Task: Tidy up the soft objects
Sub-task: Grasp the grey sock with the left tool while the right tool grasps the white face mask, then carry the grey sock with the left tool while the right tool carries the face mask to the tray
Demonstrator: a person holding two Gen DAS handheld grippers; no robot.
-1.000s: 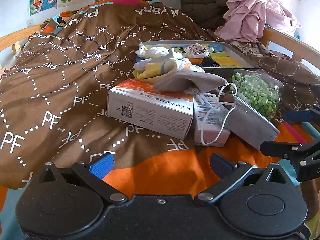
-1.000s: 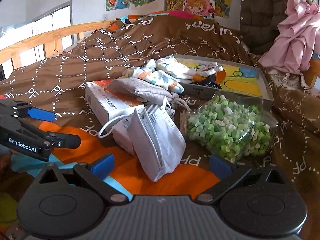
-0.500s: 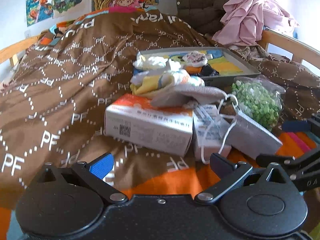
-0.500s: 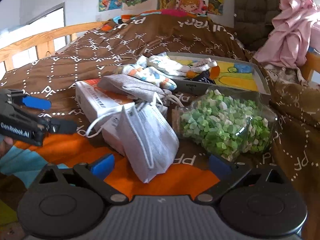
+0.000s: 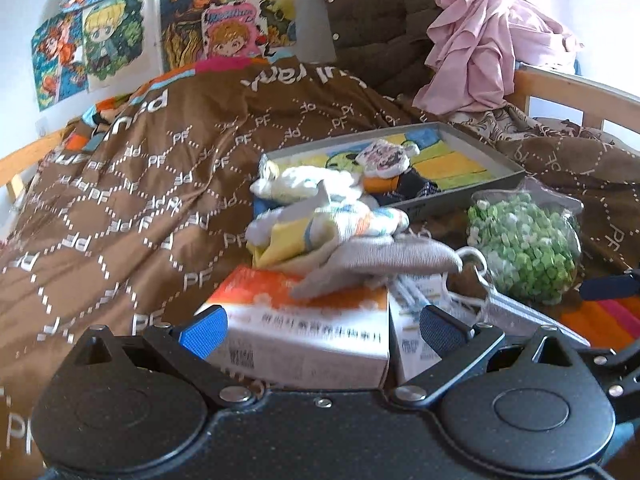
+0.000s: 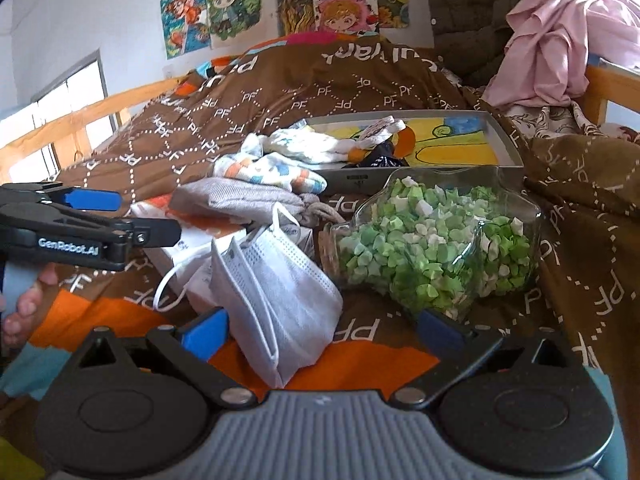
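On the brown bedspread a grey cloth pouch (image 5: 380, 260) (image 6: 240, 200) lies across an orange-and-white carton (image 5: 304, 320). Behind it sit bundled patterned socks (image 5: 324, 224) (image 6: 268, 170) and white socks (image 6: 308, 146), spilling over the near rim of a grey tray (image 5: 480, 148) (image 6: 500, 132). A white face mask (image 6: 276, 288) leans on a smaller box. My left gripper (image 5: 324, 326) is open, its blue pads either side of the carton's near end. My right gripper (image 6: 320, 330) is open just before the mask.
A clear bag of green and white paper stars (image 5: 524, 240) (image 6: 436, 240) lies at the right. A pink garment (image 5: 480, 36) and a dark quilted coat (image 5: 372, 12) pile at the back. Wooden bed rails (image 6: 80, 120) line the sides. A hand (image 6: 24, 308) holds the left gripper.
My left gripper has moved forward until the carton lies between its open fingers. The right gripper has edged closer to the mask and the bag of stars.
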